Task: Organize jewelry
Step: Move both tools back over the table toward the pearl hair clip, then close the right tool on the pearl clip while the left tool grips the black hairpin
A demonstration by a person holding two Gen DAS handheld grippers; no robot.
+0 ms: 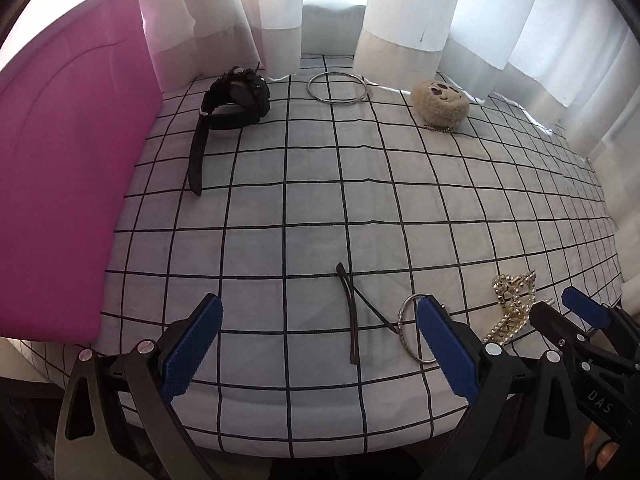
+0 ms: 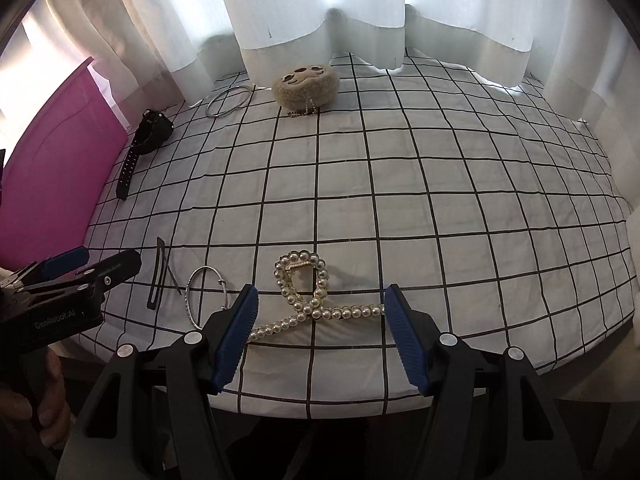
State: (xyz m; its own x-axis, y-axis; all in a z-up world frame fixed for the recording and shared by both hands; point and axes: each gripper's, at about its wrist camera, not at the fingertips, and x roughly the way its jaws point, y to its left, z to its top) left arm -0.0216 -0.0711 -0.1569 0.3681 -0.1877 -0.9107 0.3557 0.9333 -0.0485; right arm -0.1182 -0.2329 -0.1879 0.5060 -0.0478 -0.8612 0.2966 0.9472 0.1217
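A white cloth with a black grid (image 1: 304, 208) is seen spread over the surface, with white curtains (image 1: 400, 8) hung behind it and a pink board (image 1: 68, 160) stood at the left of both frames.

In the left wrist view, the left gripper (image 1: 320, 344) is held released at the bottom of the frame, its blue pads (image 1: 192, 352) wide apart above the near edge of the cloth and nothing between them. A dark hair clip (image 1: 352, 316) is laid just ahead of it, and a thin silver bangle (image 1: 412, 330) is partly covered by the right-hand pad. At the lower right a gold rhinestone piece (image 1: 512, 304), possibly a small tiara, is glimpsed, though it is partly hidden by the other tool. At the top of the frame a black wristwatch (image 1: 236, 100) with its strap stretched toward the camera, a plain silver hoop bangle (image 1: 338, 87) and a beige fuzzy pouch (image 1: 440, 106) with a gold chain are set in a row.

In the right wrist view, the right gripper (image 2: 320, 312) is likewise held unclenched and grasps nothing. A pearl hair claw clip (image 2: 308, 292) is framed between its pads at lower centre: a loop of cream pearls with a gold toothed hinge at its top and two pearl strands crossing and trailing outward. It lies flat on the cloth; contact with the pads cannot be made out.
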